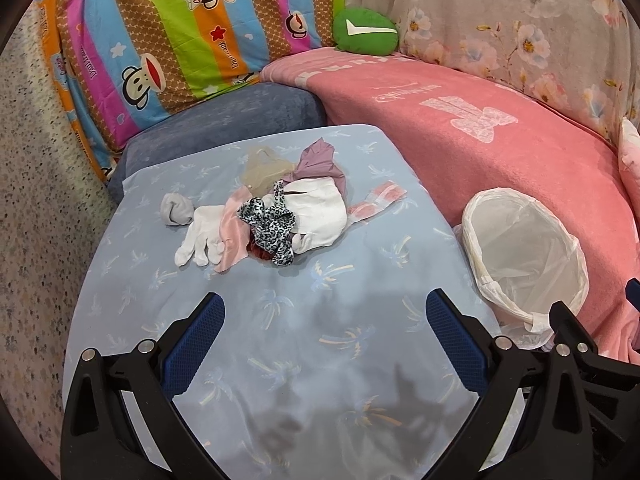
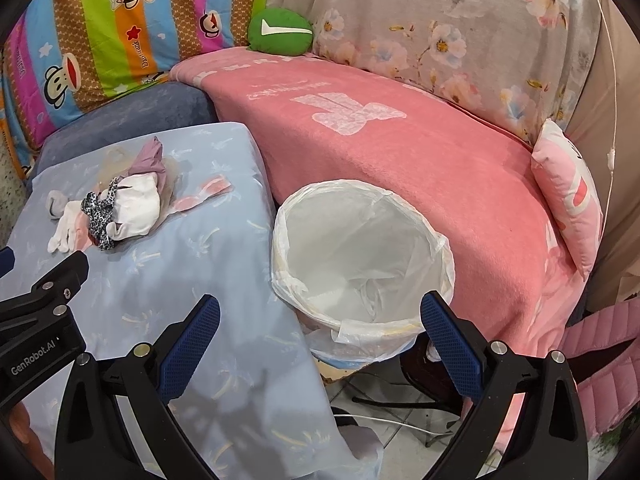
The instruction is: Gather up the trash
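Ahead of the left claw (image 1: 324, 322), spread and holding nothing, a pile of cloth scraps (image 1: 268, 216) lies mid-bed on the blue sheet (image 1: 320, 380). Rightward, the right claw (image 2: 320, 326) hangs spread over the lined bin (image 2: 362, 268) touching the bed's right edge.

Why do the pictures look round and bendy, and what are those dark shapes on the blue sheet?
Both wrist views use fisheye lenses, so edges curve and corners go black. In the left wrist view, the dark shapes on the blue sheet are gripper shadows; in the right wrist view, similar shadows fall near the bottom. Both look sharp.
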Available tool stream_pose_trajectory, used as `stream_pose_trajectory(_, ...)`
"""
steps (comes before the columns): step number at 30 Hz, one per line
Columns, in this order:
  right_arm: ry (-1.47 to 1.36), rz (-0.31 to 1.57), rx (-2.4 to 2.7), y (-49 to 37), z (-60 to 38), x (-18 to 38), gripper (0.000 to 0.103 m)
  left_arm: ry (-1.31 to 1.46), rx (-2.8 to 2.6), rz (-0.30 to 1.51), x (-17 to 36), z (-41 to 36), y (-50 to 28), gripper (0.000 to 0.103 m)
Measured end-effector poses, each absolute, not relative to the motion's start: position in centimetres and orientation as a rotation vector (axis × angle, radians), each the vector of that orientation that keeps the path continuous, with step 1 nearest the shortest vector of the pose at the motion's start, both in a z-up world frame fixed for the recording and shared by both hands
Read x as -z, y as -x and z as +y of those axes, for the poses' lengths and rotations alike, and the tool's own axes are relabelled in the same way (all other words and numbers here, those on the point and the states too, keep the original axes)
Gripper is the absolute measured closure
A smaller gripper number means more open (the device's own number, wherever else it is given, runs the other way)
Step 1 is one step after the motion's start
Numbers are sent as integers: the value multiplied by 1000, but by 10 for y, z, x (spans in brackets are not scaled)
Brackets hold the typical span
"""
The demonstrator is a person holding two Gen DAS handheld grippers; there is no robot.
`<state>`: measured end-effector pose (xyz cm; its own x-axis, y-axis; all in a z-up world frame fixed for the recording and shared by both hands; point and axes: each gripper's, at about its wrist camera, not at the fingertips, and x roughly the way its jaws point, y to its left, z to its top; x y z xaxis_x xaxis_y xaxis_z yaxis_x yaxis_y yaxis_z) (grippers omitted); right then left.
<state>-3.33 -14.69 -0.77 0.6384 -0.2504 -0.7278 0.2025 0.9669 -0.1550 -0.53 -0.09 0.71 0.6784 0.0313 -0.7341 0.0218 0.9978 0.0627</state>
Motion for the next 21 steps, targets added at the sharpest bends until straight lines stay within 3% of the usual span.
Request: stream_pose_trajectory(21, 71, 845, 245, 41, -147, 8, 6, -54, -38, 855, -4, 1, 11, 7)
